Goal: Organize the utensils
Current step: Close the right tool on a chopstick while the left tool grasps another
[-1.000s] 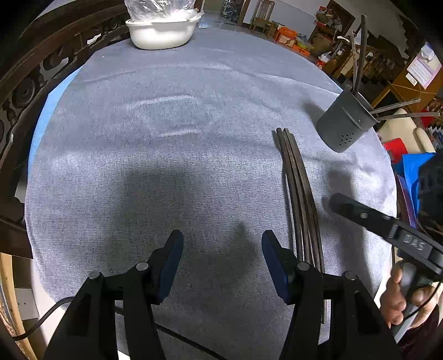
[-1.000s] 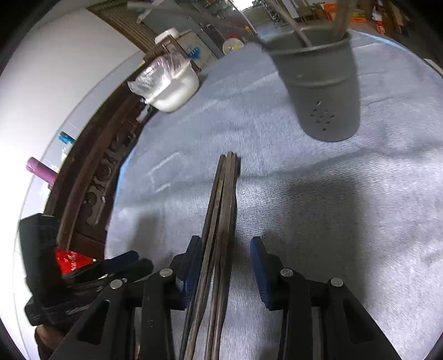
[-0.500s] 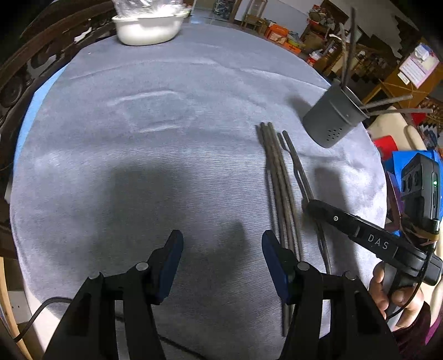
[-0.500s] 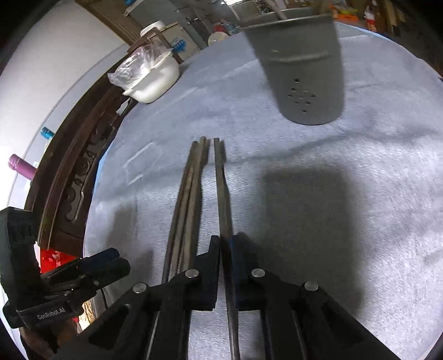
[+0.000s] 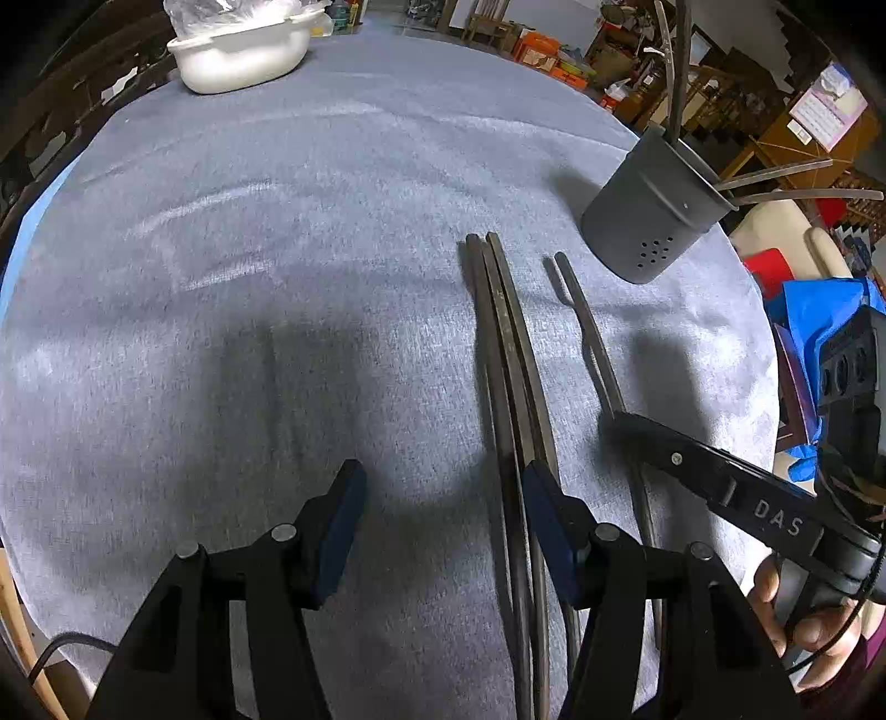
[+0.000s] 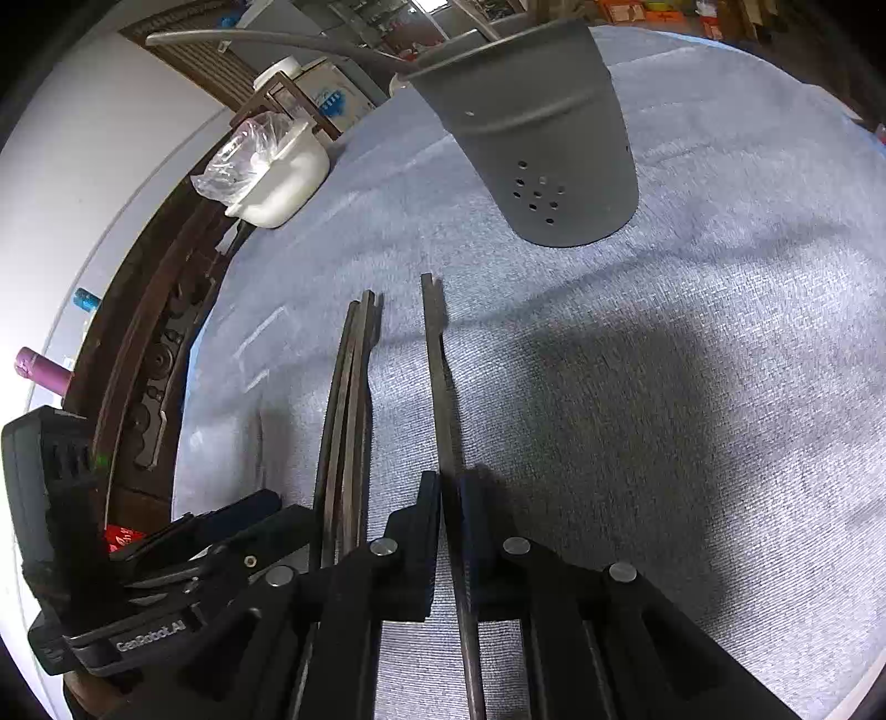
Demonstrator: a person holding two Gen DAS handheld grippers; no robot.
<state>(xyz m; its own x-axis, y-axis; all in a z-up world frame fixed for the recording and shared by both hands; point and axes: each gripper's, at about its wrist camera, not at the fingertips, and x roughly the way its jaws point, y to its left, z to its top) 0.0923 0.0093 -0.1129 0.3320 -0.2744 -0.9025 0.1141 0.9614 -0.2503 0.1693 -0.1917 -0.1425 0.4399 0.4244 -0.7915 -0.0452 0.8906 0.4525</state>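
Three dark chopsticks [image 5: 501,343] lie bundled on the grey cloth; they also show in the right wrist view [image 6: 349,399]. My right gripper [image 6: 449,490] is shut on a single dark chopstick [image 6: 437,360], lifted a little off the cloth to the right of the bundle; this chopstick also shows in the left wrist view [image 5: 587,332]. A grey perforated utensil holder [image 6: 548,149] with several sticks in it stands ahead; it also shows in the left wrist view [image 5: 650,205]. My left gripper [image 5: 440,498] is open and empty, its right finger beside the bundle.
A white bowl [image 5: 241,52] with a plastic bag stands at the far edge of the round table [image 5: 249,277]; it also shows in the right wrist view [image 6: 274,177]. A dark carved wooden rail [image 6: 160,343] runs along the left. Blue and red items [image 5: 814,315] lie beyond the right edge.
My right gripper has shut on one chopstick, pulled it away from the bundle to the right and lifted it toward the holder. The left gripper has stayed open and shifted slightly.
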